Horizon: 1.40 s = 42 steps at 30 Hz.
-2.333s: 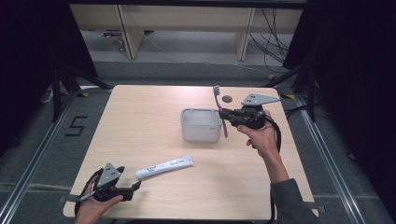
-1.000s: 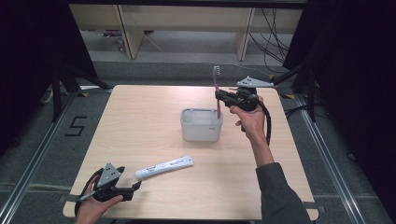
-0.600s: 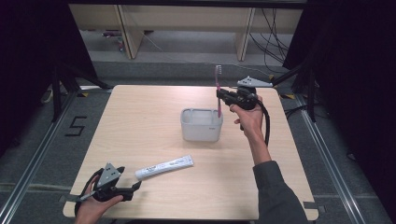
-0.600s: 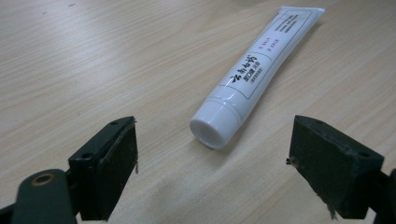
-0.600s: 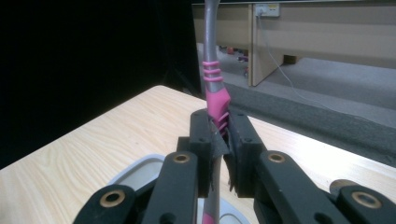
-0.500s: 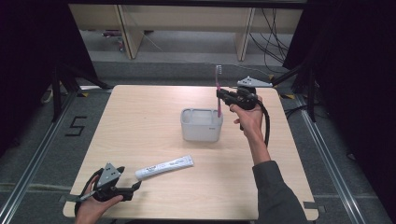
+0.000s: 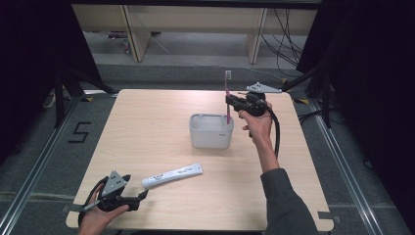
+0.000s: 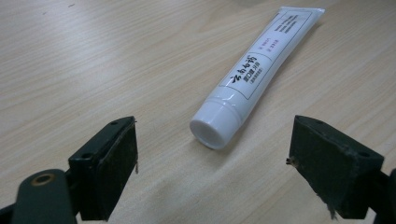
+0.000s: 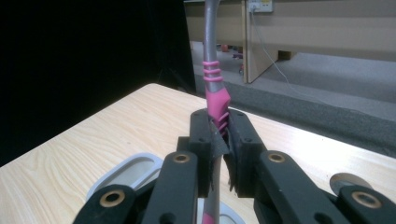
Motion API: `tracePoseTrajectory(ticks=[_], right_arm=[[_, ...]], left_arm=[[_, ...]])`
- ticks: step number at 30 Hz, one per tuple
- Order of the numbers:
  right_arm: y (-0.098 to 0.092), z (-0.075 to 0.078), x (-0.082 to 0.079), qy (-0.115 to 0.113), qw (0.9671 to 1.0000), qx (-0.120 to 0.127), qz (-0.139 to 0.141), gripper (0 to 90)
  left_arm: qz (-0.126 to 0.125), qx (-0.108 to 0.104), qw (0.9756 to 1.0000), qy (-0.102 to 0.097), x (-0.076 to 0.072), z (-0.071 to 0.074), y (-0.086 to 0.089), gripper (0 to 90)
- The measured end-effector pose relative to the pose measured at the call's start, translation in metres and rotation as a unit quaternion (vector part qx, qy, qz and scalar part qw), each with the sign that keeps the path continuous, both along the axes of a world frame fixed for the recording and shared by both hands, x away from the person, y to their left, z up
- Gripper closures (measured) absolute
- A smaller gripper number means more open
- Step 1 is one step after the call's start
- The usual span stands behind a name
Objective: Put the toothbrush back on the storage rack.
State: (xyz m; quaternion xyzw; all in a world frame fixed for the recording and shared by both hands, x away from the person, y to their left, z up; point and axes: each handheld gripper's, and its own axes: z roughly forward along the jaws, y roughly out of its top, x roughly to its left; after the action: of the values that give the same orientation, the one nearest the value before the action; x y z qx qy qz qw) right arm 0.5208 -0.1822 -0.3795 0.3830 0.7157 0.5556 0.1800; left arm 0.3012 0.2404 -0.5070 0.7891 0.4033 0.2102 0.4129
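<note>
Since the first earlier picture, the right gripper (image 7: 234, 101) has lifted and stood the toothbrush (image 7: 227, 95) up straight; before, it leaned. Its jaws are squeezed tight on the pink ribbed rubber grip, and the thin stick's low end dips into the grey cup (image 7: 211, 130), maybe touching inside. The cup is smooth plastic with round corners. The left gripper (image 7: 139, 197) has not moved; its jaws gape wide near the shiny white toothpaste tube (image 8: 254, 75) lying on the pale wooden bench (image 7: 147, 127).

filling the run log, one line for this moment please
right gripper: shut on toothbrush, upright over holder | left gripper: open by toothpaste
</note>
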Motion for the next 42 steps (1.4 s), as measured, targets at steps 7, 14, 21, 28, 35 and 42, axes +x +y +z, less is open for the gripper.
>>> tracePoseTrajectory(ticks=[7, 14, 21, 28, 35, 42], right_arm=[[-0.001, -0.013, 0.002, 0.011, 0.9999, 0.005, -0.007, 82.2], [0.0, -0.023, 0.003, 0.011, 0.9999, 0.007, -0.008, 82.1], [-0.002, -0.032, 0.004, 0.011, 0.9999, -0.002, -0.008, 82.1], [0.003, -0.044, 0.002, 0.028, 0.9996, -0.001, -0.005, 82.0], [0.004, -0.047, 0.001, 0.034, 0.9994, -0.003, -0.01, 81.9], [0.004, -0.052, 0.001, 0.028, 0.9995, -0.014, -0.007, 81.9]], left_arm=[[-0.001, 0.0, 1.0, 0.001, 0.0, -0.001, -0.001, 15.1], [-0.002, 0.0, 1.0, 0.0, 0.0, -0.001, -0.001, 15.1], [-0.002, -0.001, 1.0, 0.001, 0.0, -0.001, -0.001, 15.1], [-0.001, -0.005, 1.0, 0.001, 0.001, -0.002, -0.002, 15.1], [0.001, 0.001, 1.0, 0.003, 0.0, -0.001, -0.002, 15.1], [-0.004, -0.002, 1.0, -0.001, 0.0, -0.001, -0.001, 15.1]])
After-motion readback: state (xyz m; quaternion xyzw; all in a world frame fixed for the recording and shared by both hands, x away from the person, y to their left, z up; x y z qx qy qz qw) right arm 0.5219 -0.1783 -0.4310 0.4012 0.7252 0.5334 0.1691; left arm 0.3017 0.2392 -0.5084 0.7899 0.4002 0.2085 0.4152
